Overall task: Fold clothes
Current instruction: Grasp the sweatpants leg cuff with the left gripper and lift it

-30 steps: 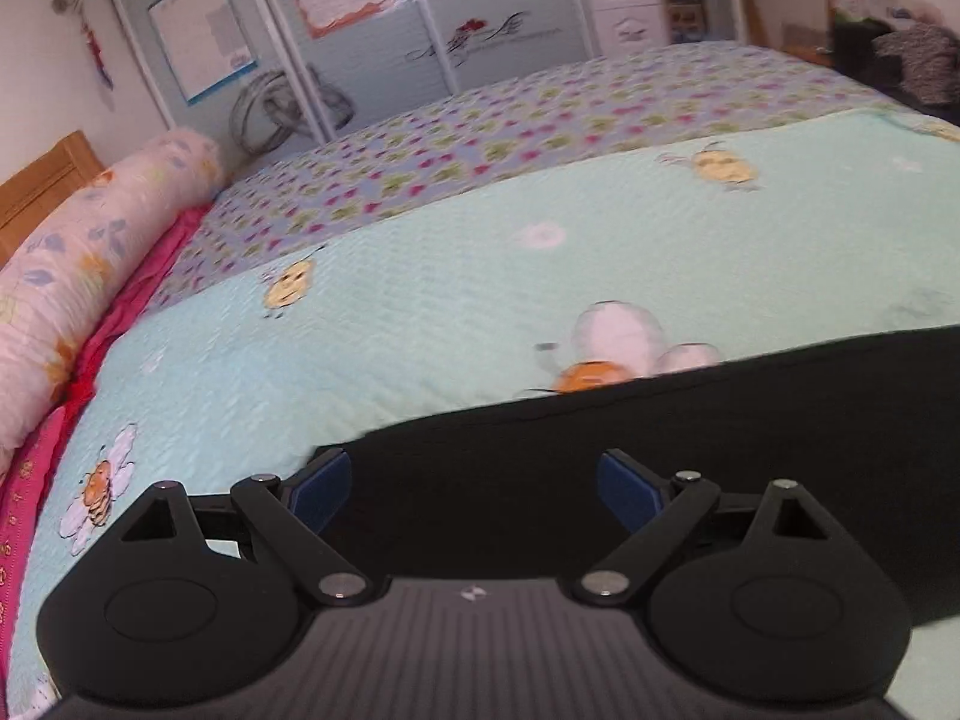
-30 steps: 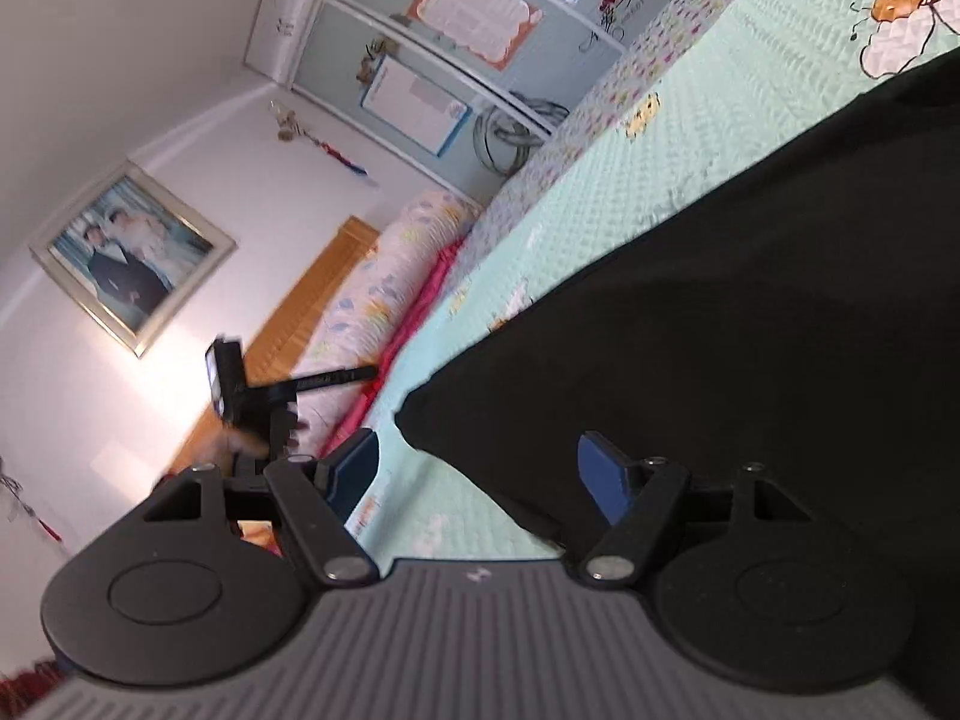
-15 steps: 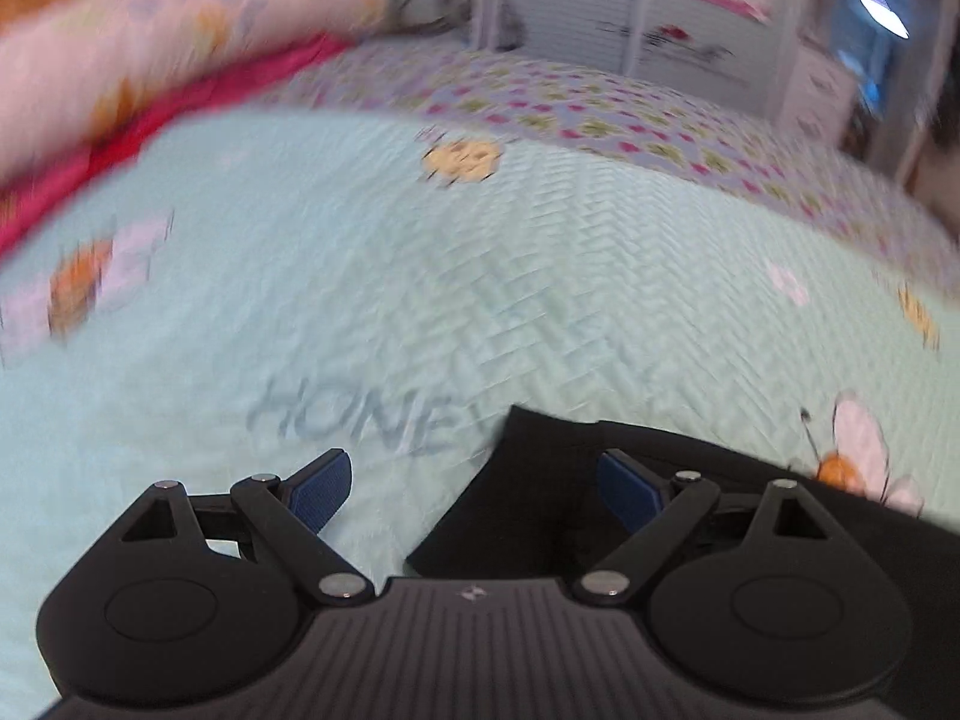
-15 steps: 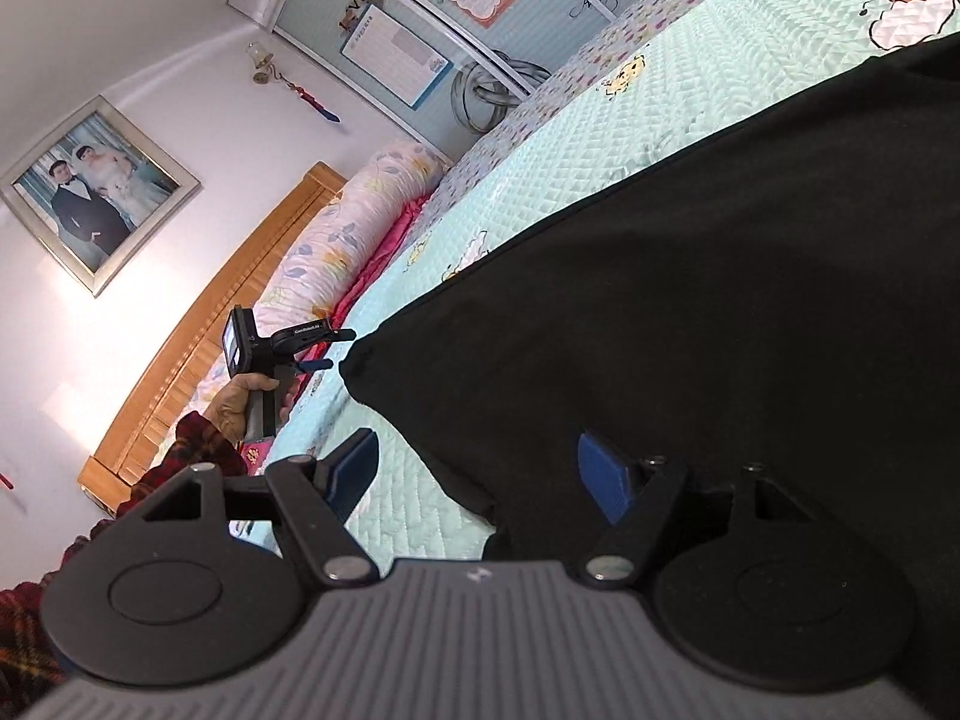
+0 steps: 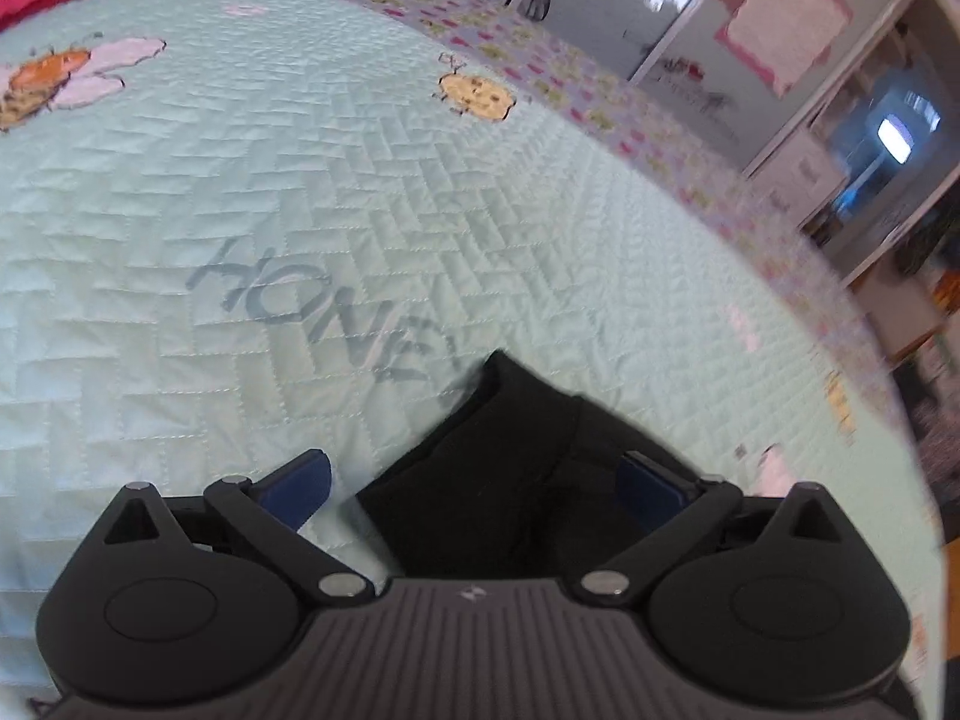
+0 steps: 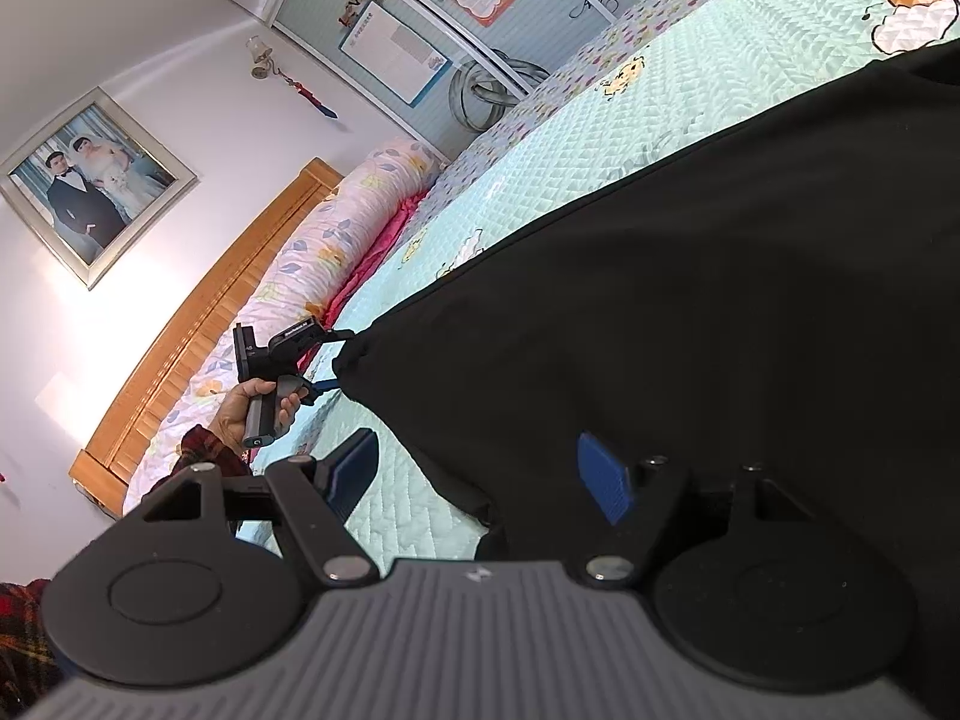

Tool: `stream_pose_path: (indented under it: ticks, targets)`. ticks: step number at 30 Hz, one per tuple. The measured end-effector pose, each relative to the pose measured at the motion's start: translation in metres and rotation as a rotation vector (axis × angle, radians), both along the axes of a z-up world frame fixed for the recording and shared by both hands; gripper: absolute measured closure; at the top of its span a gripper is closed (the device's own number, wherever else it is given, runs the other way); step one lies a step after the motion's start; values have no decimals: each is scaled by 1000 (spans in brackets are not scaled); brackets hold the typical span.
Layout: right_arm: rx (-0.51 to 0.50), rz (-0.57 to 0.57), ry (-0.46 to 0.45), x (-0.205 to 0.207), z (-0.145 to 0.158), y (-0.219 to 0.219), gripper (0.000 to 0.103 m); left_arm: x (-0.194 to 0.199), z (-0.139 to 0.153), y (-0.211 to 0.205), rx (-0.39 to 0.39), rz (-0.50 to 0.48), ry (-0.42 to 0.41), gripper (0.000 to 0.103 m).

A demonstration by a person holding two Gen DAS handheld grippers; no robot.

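Observation:
A black garment (image 6: 690,300) lies spread on the mint quilted bedspread (image 5: 300,192). In the left wrist view one folded corner of the black garment (image 5: 510,450) sits between the wide-apart blue pads of my left gripper (image 5: 474,489), which is open. From the right wrist view, a hand holds the left gripper (image 6: 336,360) at that far corner. My right gripper (image 6: 480,477) is open too, low over the near edge of the cloth, with the hem between its fingers (image 6: 603,486).
A long floral bolster (image 6: 312,252) and a wooden headboard (image 6: 198,324) run along the left side of the bed. Wardrobe doors with posters (image 6: 420,42) stand beyond the foot. A plaid sleeve (image 6: 204,450) is near the right gripper.
My left gripper swung left from the garment's long edge to its corner, which now lies between the pads. The right gripper shifted slightly along the near hem. Both stayed open.

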State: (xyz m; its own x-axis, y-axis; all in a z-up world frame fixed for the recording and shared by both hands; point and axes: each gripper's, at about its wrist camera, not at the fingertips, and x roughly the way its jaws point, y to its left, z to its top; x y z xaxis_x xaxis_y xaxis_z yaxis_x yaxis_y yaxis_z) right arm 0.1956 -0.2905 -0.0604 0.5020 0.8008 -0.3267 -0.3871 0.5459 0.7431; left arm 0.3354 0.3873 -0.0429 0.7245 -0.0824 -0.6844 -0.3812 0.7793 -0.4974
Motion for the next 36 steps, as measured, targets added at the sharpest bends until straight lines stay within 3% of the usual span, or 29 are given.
stream_pose_path:
  ticks: [4, 9, 12, 15, 19, 20, 25, 30, 36]
  targets:
    - [-22, -10, -10, -3, 0, 4, 28, 1, -3, 11, -115, -2, -67, 0]
    - [-32, -17, -15, -3, -2, 5, 28, 8, -6, 10, -124, -20, -71, 0]
    - [-33, -21, -15, -4, -4, 4, 28, 14, -2, 0, -52, -37, -39, 2]
    - [-37, -21, -17, -6, -4, 5, 28, 16, 1, -8, 23, -53, -15, 18]
    - [-41, -22, -19, -8, -4, 6, 28, 15, 3, -17, 127, -74, 7, 68]
    - [-42, -22, -20, -8, -4, 5, 28, 15, 4, -20, 153, -79, 12, 75]
    - [-50, -23, -26, -7, -2, 7, 28, 15, 9, -39, 307, -114, 27, 87]
    - [-62, -22, -35, -6, -1, 11, 28, 17, 16, -66, 480, -117, 65, 91]
    - [-58, -19, -38, -3, -4, 9, 28, 1, 39, -94, 603, -141, -31, 92]
